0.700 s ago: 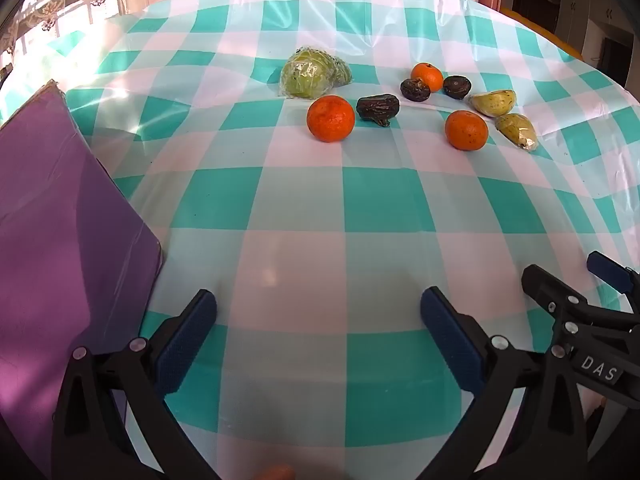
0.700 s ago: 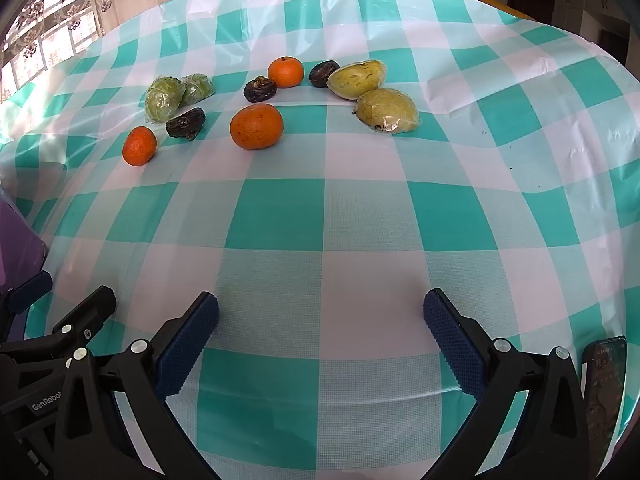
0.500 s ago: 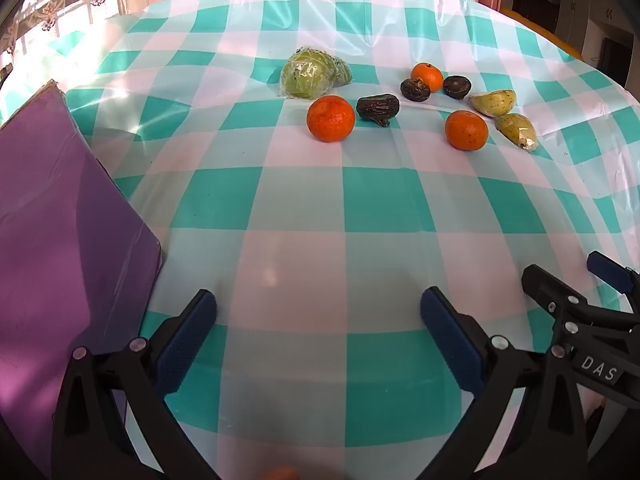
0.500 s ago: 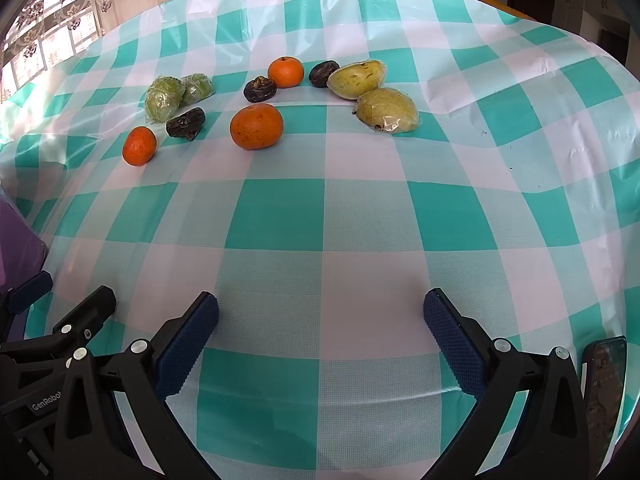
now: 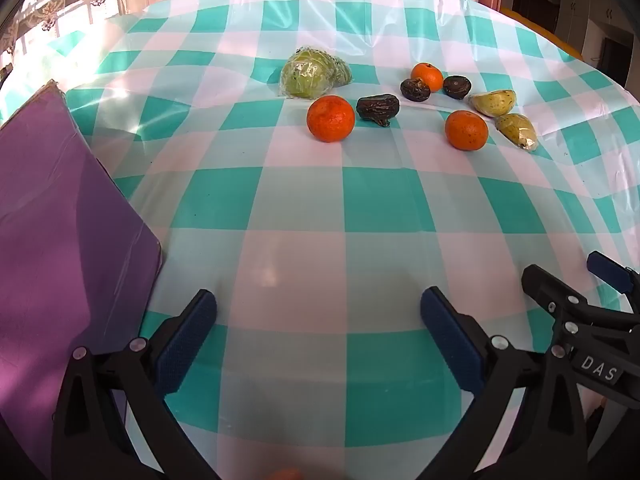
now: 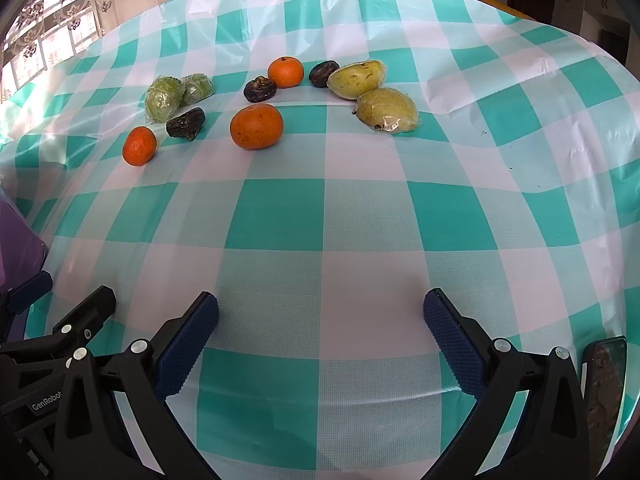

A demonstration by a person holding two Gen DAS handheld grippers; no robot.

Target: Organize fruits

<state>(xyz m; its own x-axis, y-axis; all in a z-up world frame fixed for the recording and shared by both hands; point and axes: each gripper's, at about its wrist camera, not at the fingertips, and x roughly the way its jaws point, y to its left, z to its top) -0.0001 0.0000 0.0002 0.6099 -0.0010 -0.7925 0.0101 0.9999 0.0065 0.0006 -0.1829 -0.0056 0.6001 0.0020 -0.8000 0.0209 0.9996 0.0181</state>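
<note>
Fruits lie scattered at the far side of a teal-and-white checked tablecloth. There are three oranges, three dark wrinkled fruits, two wrapped green fruits and two wrapped yellow-green mangoes. In the right wrist view the nearest orange and a mango lie ahead. My left gripper and right gripper are both open and empty, low over the near part of the table, far from the fruit.
A purple board lies on the table at the left of the left gripper. A phone lies at the right edge by the right gripper. The right gripper shows in the left wrist view.
</note>
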